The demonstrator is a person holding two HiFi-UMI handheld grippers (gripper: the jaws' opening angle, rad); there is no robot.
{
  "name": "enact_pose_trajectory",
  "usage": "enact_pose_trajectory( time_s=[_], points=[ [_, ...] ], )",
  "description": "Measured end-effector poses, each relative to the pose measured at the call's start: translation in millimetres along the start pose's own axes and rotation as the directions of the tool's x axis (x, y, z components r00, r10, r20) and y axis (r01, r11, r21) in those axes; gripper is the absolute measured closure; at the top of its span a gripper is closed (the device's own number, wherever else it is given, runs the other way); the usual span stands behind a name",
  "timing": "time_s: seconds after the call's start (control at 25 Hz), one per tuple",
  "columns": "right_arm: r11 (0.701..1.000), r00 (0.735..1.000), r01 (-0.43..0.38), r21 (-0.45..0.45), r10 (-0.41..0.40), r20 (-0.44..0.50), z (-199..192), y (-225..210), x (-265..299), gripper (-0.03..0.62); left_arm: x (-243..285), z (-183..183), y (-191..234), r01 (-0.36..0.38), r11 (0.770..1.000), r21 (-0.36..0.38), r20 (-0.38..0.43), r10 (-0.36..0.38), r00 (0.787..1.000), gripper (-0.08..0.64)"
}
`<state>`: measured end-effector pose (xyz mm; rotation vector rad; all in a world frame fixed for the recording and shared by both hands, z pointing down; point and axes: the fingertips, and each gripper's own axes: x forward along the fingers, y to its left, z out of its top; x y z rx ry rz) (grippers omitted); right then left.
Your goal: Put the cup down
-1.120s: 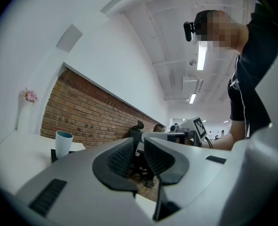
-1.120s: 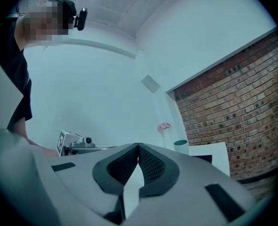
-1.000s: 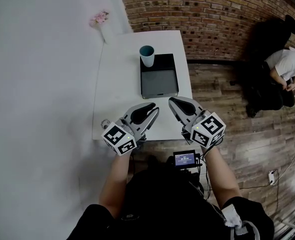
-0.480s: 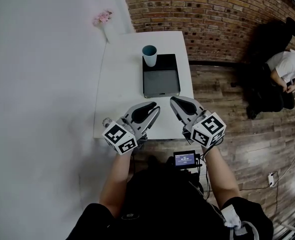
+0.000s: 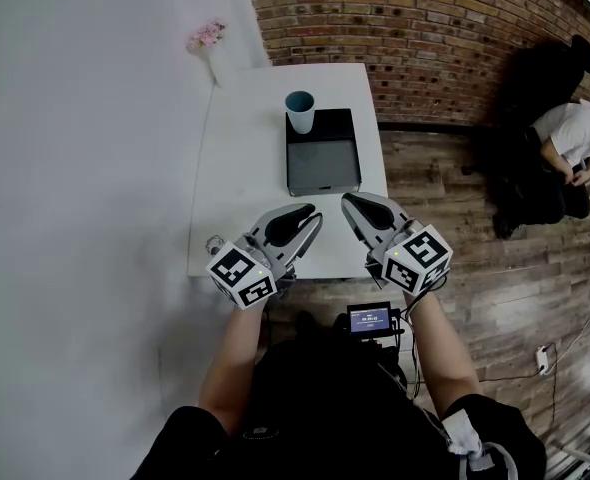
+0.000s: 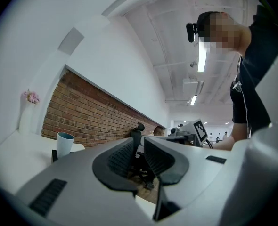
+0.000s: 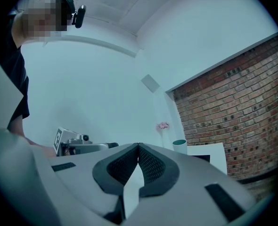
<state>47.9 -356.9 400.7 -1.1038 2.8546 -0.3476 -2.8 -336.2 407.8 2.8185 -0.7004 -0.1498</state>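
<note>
A light blue cup (image 5: 299, 111) stands upright at the far left corner of a dark tray (image 5: 322, 163) on the white table (image 5: 237, 158). Both grippers hover over the table's near edge, well short of the cup. My left gripper (image 5: 303, 212) is shut with nothing between its jaws, and so is my right gripper (image 5: 351, 204). In the left gripper view the cup (image 6: 64, 143) shows far off to the left of the jaws' tips (image 6: 138, 147). The right gripper view has the cup (image 7: 179, 145) beyond the closed tips (image 7: 138, 147), to their right.
A white vase with pink flowers (image 5: 207, 38) stands at the table's far left corner. A small shiny object (image 5: 213, 244) lies at its near left corner. A brick wall (image 5: 405, 18) backs the table. A seated person (image 5: 565, 138) is on the wooden floor to the right.
The head view has shifted slightly. The cup and both grippers have kept their places.
</note>
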Motion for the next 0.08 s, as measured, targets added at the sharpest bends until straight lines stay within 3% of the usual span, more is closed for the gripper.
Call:
enact_pose_trajectory(
  time_s=[0.08],
  points=[
    [1.0,1.0,0.002,0.001,-0.002,-0.001,-1.0,-1.0,1.2,0.58,0.6,-1.1,1.1,0.002,1.0,0.001,-0.004,-0.002,1.0,0.482]
  ],
)
